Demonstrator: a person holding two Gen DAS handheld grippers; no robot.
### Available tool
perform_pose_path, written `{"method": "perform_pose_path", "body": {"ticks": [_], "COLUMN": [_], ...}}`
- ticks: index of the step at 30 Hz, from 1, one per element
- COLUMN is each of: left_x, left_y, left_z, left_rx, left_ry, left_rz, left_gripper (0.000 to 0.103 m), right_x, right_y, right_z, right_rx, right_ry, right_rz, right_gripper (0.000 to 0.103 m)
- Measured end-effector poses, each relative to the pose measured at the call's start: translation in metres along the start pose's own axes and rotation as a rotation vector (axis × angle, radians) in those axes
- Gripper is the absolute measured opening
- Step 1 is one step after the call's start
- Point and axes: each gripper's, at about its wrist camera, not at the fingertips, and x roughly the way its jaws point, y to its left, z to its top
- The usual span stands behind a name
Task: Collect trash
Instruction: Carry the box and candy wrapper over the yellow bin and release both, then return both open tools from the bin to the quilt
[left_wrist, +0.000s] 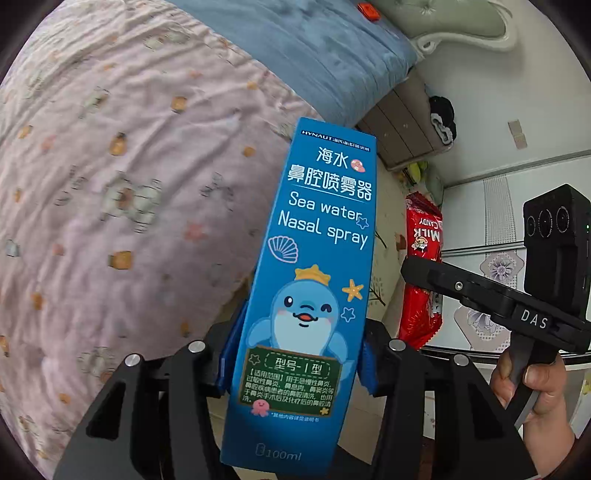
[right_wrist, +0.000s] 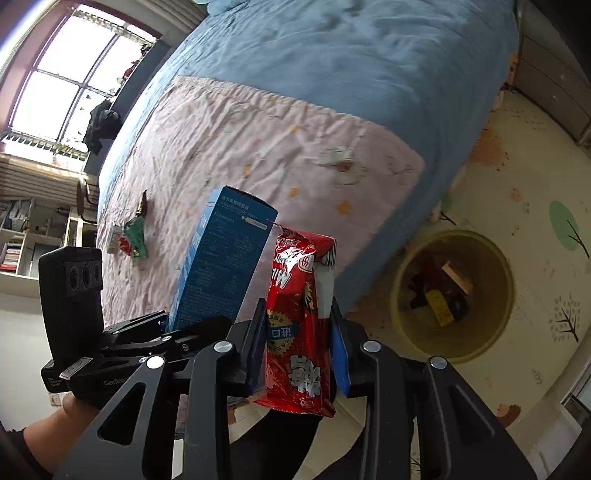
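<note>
A bed (right_wrist: 332, 55) with a blue cover carries a pink printed quilt (right_wrist: 240, 140). On the quilt lie a green and red wrapper (right_wrist: 135, 236) and a small brown wrapper (right_wrist: 143, 205), near each other. On the patterned floor mat (right_wrist: 517, 192) stands a yellow bin (right_wrist: 399, 314) just beside the bed.

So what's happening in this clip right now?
A person is clearing trash off a bed with two handheld grippers. The left gripper is shut on a blue nasal spray box, and the right gripper is shut on a red milk candy wrapper. Both are held up beside the bed. A yellow bin with trash in it stands on the floor, and more wrappers lie on the pink quilt.
</note>
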Motion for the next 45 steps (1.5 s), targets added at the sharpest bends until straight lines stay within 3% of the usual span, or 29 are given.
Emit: {"method": "perform_pose_path", "body": {"ticks": [5,10,14,21,25,26,27,28,30,45], "left_x": [0.07,0.134,0.175,0.231,0.249,0.254,0.256,0.255,0.255,0.225], "left_y": [-0.049,-0.073,-0.083,-0.09,-0.079,-0.078,-0.076,-0.074,-0.071,-0.078], "left_z": [-0.008,-0.01,-0.005,0.002,0.003,0.005,0.005,0.004,0.003,0.007], "left_rx": [-0.001,0.002,0.034,0.047,0.03,0.028,0.03,0.029,0.018,0.04], "left_ry": [0.069,0.134,0.164,0.176,0.188,0.191,0.195,0.194,0.2,0.175], "left_rz": [-0.016,0.015,0.063,0.084,0.089,0.096,0.115,0.137,0.147,0.142], "left_gripper": [0.051,0.051,0.052,0.05,0.05,0.053,0.065,0.07,0.078,0.08], "right_x": [-0.012,-0.008,0.006,0.04,0.054,0.057,0.06,0.062,0.065,0.042], "right_y": [-0.081,-0.15,-0.184,-0.226,-0.242,-0.246,-0.25,-0.254,-0.26,-0.238], "right_z": [-0.014,-0.03,-0.033,-0.029,-0.026,-0.025,-0.024,-0.024,-0.023,-0.018], "right_rx": [0.07,0.148,0.17,0.152,0.143,0.145,0.15,0.158,0.175,0.17], "right_ry": [0.015,0.038,0.054,0.093,0.108,0.118,0.129,0.133,0.144,0.133], "right_rz": [-0.039,-0.059,-0.07,-0.073,-0.086,-0.082,-0.084,-0.093,-0.082,-0.082], "right_gripper": [0.031,0.031,0.032,0.032,0.037,0.044,0.047,0.051,0.053,0.053]}}
